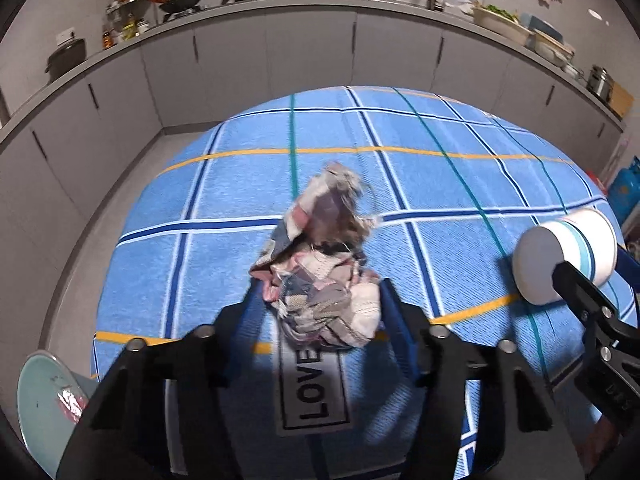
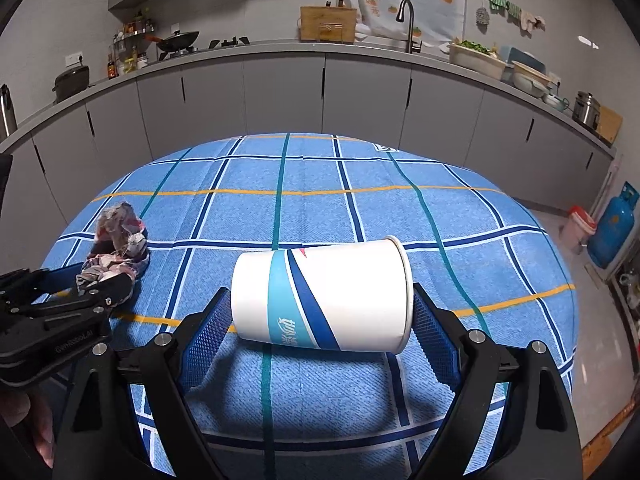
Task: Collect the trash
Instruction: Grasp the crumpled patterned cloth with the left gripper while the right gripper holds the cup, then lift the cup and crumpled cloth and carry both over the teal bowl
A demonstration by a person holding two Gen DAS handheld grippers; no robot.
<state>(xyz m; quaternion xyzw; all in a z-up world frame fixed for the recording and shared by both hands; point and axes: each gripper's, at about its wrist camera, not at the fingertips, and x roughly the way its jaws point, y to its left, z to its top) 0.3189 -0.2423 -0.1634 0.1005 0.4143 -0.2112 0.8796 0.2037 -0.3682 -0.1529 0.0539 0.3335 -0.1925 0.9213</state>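
1. Over on the blue checked tablecloth [image 2: 320, 208], a white paper cup with blue and teal bands [image 2: 324, 300] lies on its side, mouth to the right.
2. The right gripper [image 2: 320, 320] has its jaws spread wide, one blue pad at the cup's base, the other at its rim; firm contact cannot be told.
3. The left gripper [image 1: 320, 312] pinches a crumpled rag of pink, grey and white cloth scraps [image 1: 324, 264] between narrowed jaws.
4. A teal round tin [image 1: 44, 400] sits beside the table's near-left edge.
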